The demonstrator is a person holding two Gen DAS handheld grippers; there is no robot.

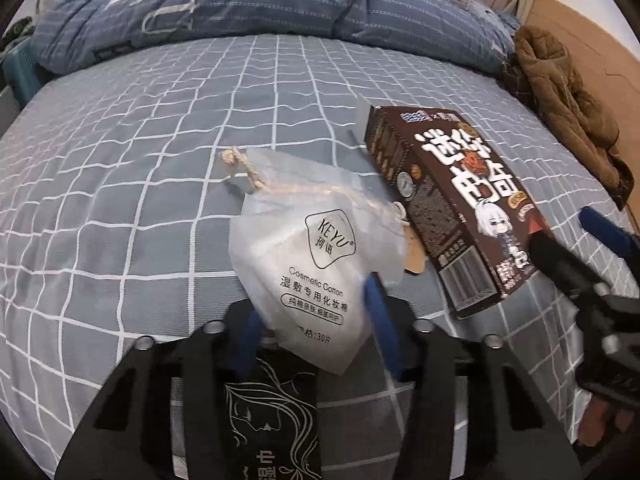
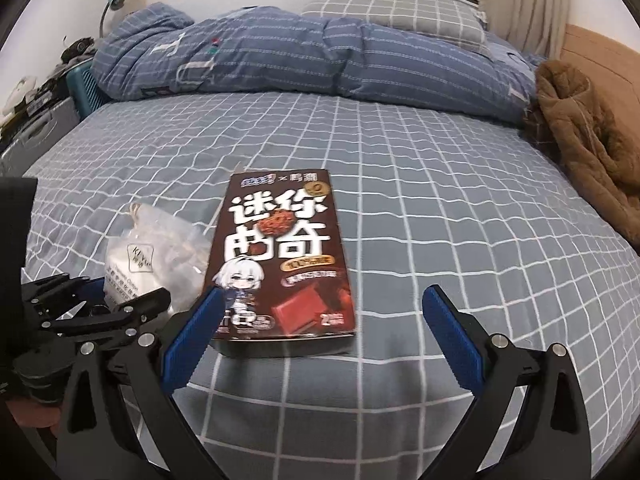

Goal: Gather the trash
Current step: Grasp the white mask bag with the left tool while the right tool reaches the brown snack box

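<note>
Your left hand-held gripper (image 1: 312,320) is reaching low over the bed (image 1: 140,168), its blue fingers (image 1: 378,320) sitting on either side of the translucent cotton-pad pouch (image 1: 316,256); the fingers are lying close against the pouch's lower end, but you cannot tell from either view whether they are actually pinching it. The pouch is lying flat on the grey checked sheet, its drawstring cord (image 1: 240,168) trailing off toward the far side, and its right edge is touching the brown cookie box (image 1: 452,208). The cookie box is lying on its broad face just beside the pouch, with one end flap standing open at the far end. Your right hand-held gripper (image 2: 324,316) is hovering with its fingers spread wide apart, holding nothing; the left blue finger (image 2: 196,332) is overlapping the near left corner of the cookie box (image 2: 284,256), while the right finger is standing over bare sheet. A black printed packet (image 1: 272,420) is lying under the left hand-held gripper's frame. A rumpled blue quilt (image 2: 280,52) is lying across the far side of the bed, and a brown fleece garment (image 2: 588,140) is bunching at the right edge.
</note>
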